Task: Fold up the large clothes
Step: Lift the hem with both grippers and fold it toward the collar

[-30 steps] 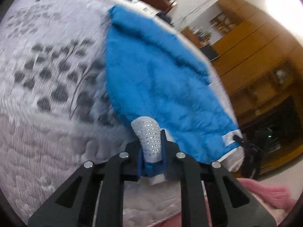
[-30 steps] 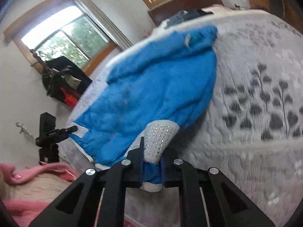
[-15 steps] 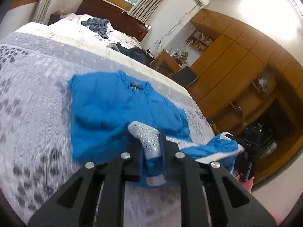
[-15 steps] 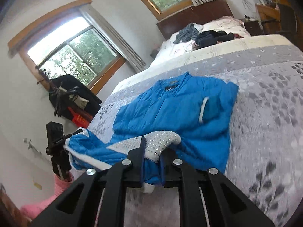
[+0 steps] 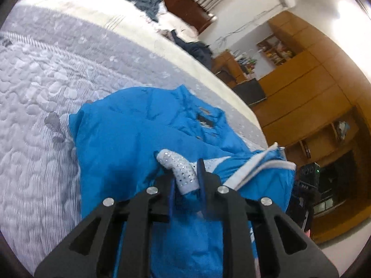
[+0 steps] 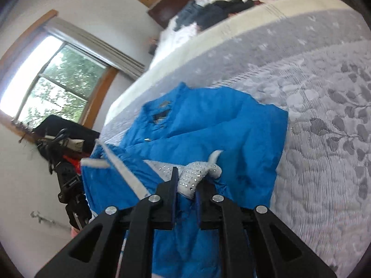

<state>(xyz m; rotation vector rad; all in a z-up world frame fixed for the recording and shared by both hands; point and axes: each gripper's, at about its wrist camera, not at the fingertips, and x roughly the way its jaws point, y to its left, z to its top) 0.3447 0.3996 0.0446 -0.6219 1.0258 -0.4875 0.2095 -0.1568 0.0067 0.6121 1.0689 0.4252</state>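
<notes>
Blue puffer jacket (image 5: 129,139) lying on grey quilted bedspread (image 5: 34,88), collar end toward headboard. Left gripper (image 5: 186,178) pinching studded white hem piece, right gripper (image 6: 186,183) clamped on same kind of bit. Hem end lifted, bunched over jacket body.

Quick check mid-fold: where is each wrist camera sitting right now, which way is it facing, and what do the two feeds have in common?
Left wrist: on the left gripper, facing along its fingers over the blue jacket toward the wooden cabinets; black fingers show.
Right wrist: on the right gripper, facing over the jacket toward the window; black fingers show.
Shared: jacket, its studded white trim, grey bedspread.
</notes>
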